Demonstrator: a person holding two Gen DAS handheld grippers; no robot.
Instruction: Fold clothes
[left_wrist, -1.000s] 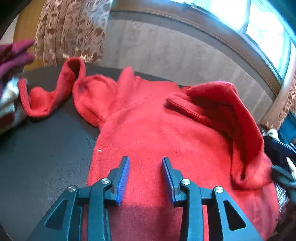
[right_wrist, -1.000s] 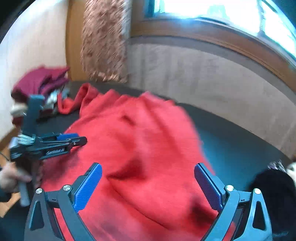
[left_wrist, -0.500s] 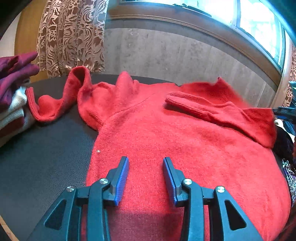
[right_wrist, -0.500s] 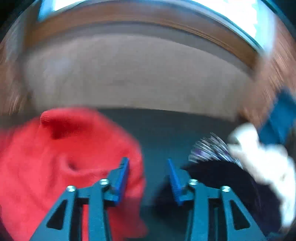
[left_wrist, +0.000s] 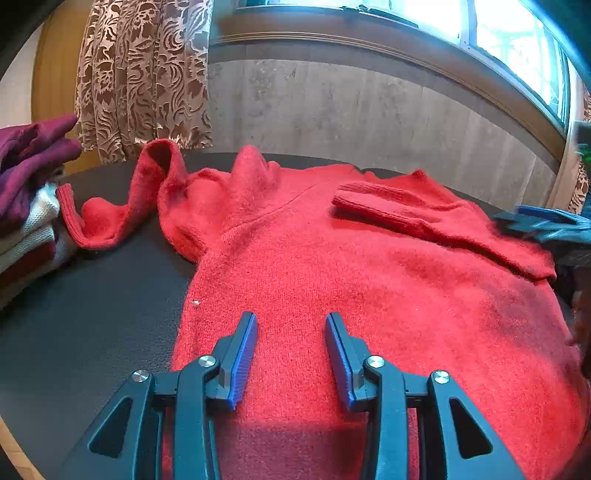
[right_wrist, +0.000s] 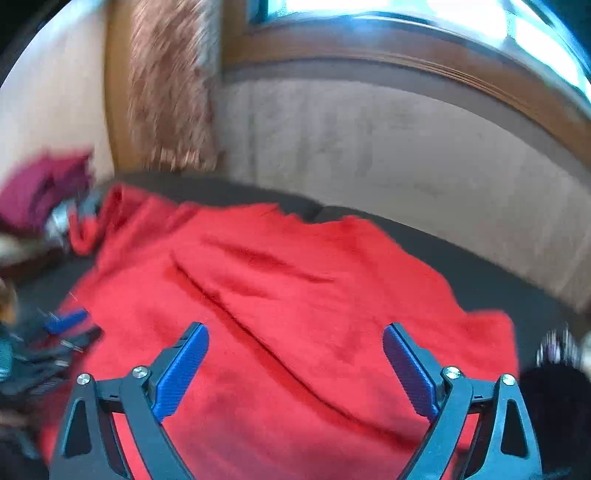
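A red sweater (left_wrist: 369, 280) lies spread on the dark table (left_wrist: 92, 295). One sleeve (left_wrist: 406, 218) is folded flat across its chest. The other sleeve (left_wrist: 122, 210) is bunched up at the far left. My left gripper (left_wrist: 290, 323) is low over the sweater's near part, open, with nothing between its blue pads. In the blurred right wrist view the sweater (right_wrist: 295, 288) fills the middle. My right gripper (right_wrist: 295, 336) hangs over it, wide open and empty. That gripper also shows at the right edge of the left wrist view as the right gripper (left_wrist: 546, 225).
A stack of folded clothes (left_wrist: 26, 210) with a maroon piece on top stands at the table's left side. A dark heap of clothing (right_wrist: 554, 391) lies at the right. A patterned curtain (left_wrist: 144, 74) and a wall under a window close off the far side.
The sleeve that stood raised at the right now lies flat across the chest. The right gripper swung toward the dark heap and back over the sweater, its jaws narrowing then widening. The left gripper stayed put.
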